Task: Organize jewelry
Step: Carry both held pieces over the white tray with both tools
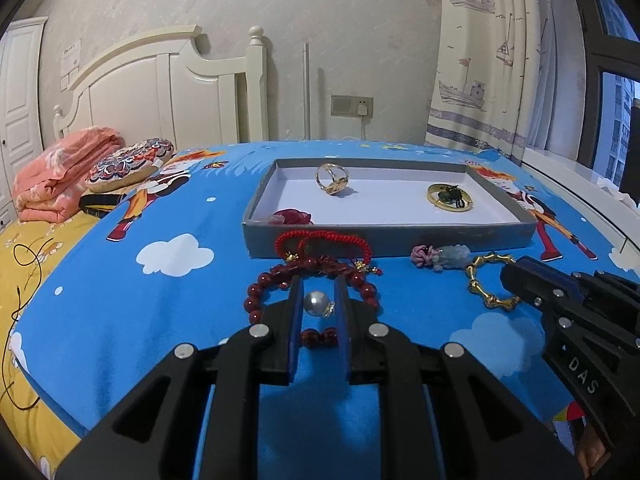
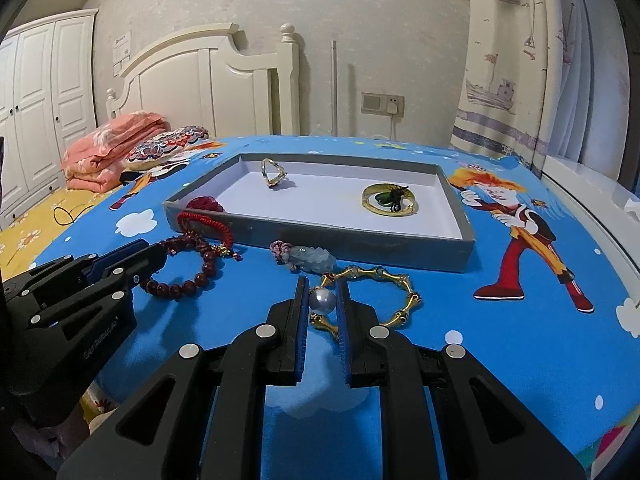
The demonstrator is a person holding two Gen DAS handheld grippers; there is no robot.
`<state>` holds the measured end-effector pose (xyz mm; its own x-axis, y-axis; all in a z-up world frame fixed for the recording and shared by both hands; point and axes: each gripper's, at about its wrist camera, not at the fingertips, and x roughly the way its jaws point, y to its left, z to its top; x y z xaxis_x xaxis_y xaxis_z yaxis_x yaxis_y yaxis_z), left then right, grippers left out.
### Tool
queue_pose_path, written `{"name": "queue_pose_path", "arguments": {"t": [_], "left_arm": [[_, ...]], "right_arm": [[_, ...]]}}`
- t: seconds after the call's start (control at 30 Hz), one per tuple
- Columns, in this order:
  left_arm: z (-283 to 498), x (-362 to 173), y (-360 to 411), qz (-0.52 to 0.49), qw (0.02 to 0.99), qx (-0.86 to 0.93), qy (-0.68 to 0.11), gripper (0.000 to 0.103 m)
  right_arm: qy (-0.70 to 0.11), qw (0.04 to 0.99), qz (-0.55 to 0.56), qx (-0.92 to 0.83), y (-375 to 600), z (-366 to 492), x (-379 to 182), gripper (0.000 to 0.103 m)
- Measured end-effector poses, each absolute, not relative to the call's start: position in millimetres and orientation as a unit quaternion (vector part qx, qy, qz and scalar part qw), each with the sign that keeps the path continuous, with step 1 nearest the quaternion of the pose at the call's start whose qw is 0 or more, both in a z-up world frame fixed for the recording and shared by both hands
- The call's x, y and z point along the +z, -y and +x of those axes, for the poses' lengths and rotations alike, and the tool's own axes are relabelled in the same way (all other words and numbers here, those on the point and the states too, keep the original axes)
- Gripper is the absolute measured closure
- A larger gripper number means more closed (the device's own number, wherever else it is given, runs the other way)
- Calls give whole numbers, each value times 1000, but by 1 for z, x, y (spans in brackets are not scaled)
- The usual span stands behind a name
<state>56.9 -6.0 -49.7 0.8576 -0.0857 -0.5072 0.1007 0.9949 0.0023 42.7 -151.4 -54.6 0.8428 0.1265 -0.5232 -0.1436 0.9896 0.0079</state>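
As seen from the left wrist, the left gripper [image 1: 318, 300] clamps one pearl [image 1: 316, 303] above two red bracelets [image 1: 312, 280]. From the right wrist, the right gripper [image 2: 322, 300] clamps one pearl [image 2: 322, 301] above one gold bracelet [image 2: 400, 300]; one tray [image 2: 320, 236] lies beyond.

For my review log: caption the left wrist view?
Left tool pinches a pearl earring above red bead bracelets, facing the grey tray.
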Motion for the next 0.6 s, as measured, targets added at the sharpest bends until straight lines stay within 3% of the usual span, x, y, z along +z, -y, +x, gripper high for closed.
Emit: {"name": "queue_pose_path", "arguments": {"t": [0.6], "left_arm": [[77,-33,19,23,965,-57,-255,88]], "right_arm": [[-257,965,-11,53,164,63,-36,90]]}}
